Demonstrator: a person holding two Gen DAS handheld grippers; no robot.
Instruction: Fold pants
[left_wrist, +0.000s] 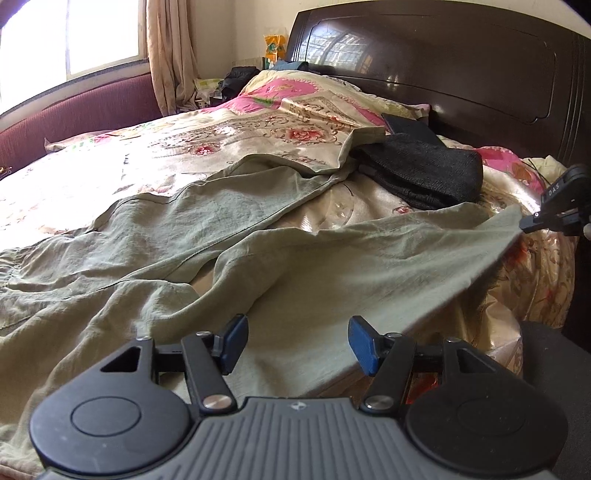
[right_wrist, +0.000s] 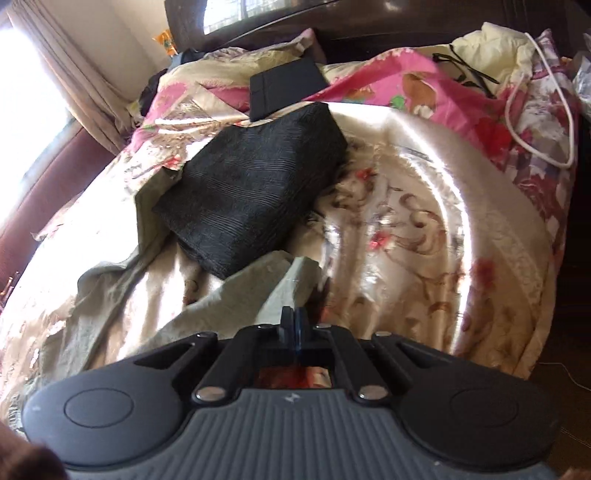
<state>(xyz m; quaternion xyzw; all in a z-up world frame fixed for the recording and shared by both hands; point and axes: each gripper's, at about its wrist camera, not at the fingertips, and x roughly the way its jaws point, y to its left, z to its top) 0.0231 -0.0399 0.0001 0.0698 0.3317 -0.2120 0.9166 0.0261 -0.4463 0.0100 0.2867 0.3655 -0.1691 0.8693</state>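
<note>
Pale green pants (left_wrist: 229, 236) lie spread and wrinkled across the bed, waistband at the left, legs running to the right. My left gripper (left_wrist: 295, 341) is open, its blue pads just above the near leg's edge, holding nothing. My right gripper (right_wrist: 294, 325) is shut on the hem of the near leg (right_wrist: 291, 277) and holds it lifted off the bed. It also shows at the right edge of the left wrist view (left_wrist: 528, 223), pulling that leg taut. The far leg's end lies under a fold of the quilt.
A folded dark grey garment (left_wrist: 424, 173) (right_wrist: 255, 192) lies on the floral quilt (right_wrist: 424, 221) beside the far leg. A flat black case (right_wrist: 284, 88) sits behind it. A dark wooden headboard (left_wrist: 443, 62) stands behind. A white cord (right_wrist: 554, 110) lies on the pillows at the right.
</note>
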